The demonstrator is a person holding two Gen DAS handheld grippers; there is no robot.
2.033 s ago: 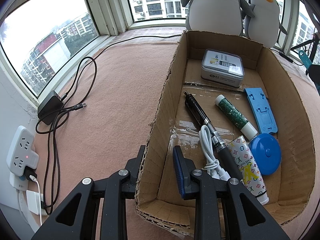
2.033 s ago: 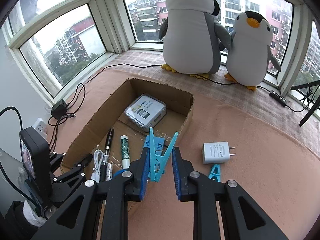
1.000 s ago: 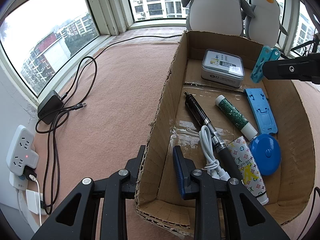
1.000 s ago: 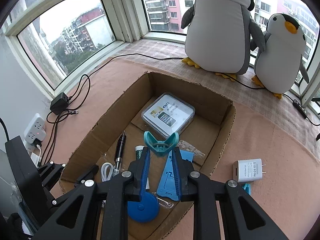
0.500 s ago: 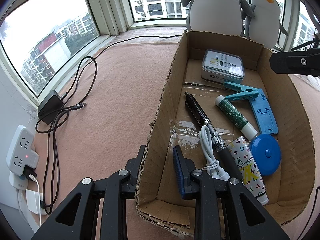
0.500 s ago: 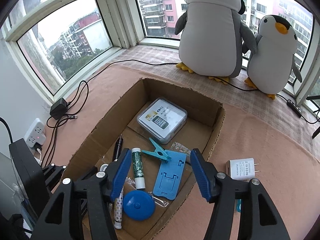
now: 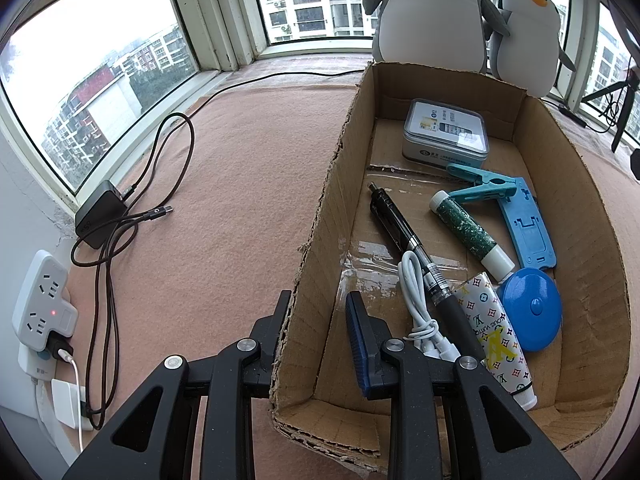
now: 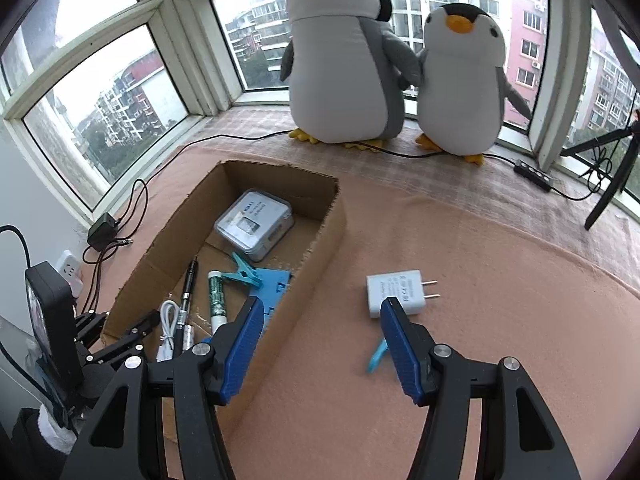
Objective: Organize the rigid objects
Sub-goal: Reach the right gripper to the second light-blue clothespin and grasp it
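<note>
An open cardboard box (image 7: 576, 184) lies on the pink mat. My left gripper (image 7: 318, 320) is shut on its near left wall, one finger outside and one inside. A teal clothespin (image 7: 480, 188) rests inside, partly on a blue phone stand (image 7: 528, 228) and just in front of a silver tin (image 7: 446, 136). My right gripper (image 8: 322, 308) stands open with nothing between its fingers, over the mat by the box's (image 8: 320, 240) right wall. A white charger plug (image 8: 396, 288) lies just beyond its right fingertip. A second teal clip (image 8: 376, 356) shows partly behind that finger.
The box also holds a black pen (image 7: 404, 236), green tube (image 7: 468, 232), white cable (image 7: 416, 296), patterned tube (image 7: 492, 332) and blue tape measure (image 7: 530, 308). Two plush penguins (image 8: 344, 64) stand by the window. A black adapter (image 7: 100, 216) and socket strip (image 7: 40, 304) lie left.
My right gripper opened and dropped the teal clothespin into the box, then moved right, out over the mat near the charger plug. The left gripper has kept still.
</note>
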